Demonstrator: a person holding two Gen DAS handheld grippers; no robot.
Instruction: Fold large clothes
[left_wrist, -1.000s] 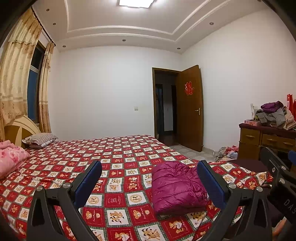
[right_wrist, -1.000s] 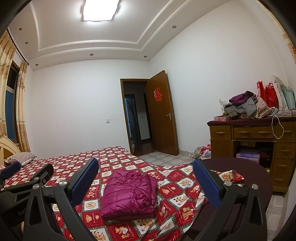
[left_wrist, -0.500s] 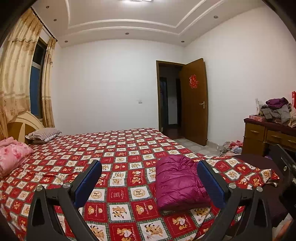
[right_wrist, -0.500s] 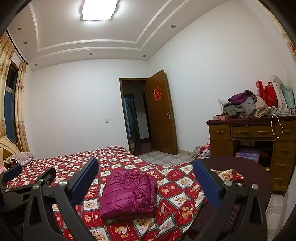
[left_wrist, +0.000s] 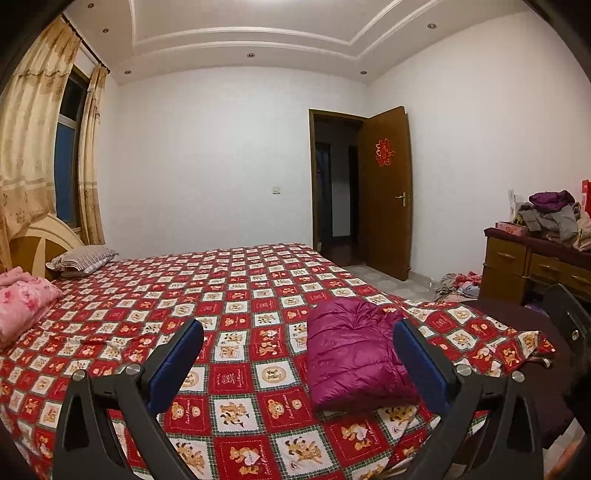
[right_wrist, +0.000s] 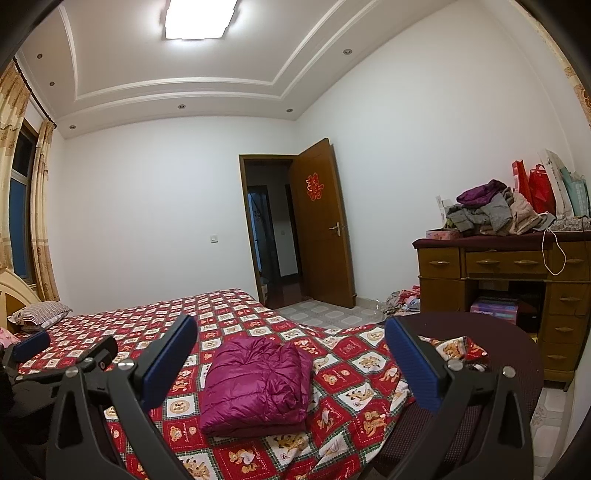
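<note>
Red bear-print bedspread (left_wrist: 240, 295), striped pillow (left_wrist: 83, 258), open wooden door (right_wrist: 321, 225), wooden desk (right_wrist: 506, 262), curtains (left_wrist: 33, 140)

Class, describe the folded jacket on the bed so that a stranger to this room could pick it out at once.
Start at the big bed with the red checked bear-print cover. Near its foot corner lies a folded magenta quilted puffer jacket. It is the only plain, shiny, puffy bundle there; the pink floral bedding sits at the headboard end.
</note>
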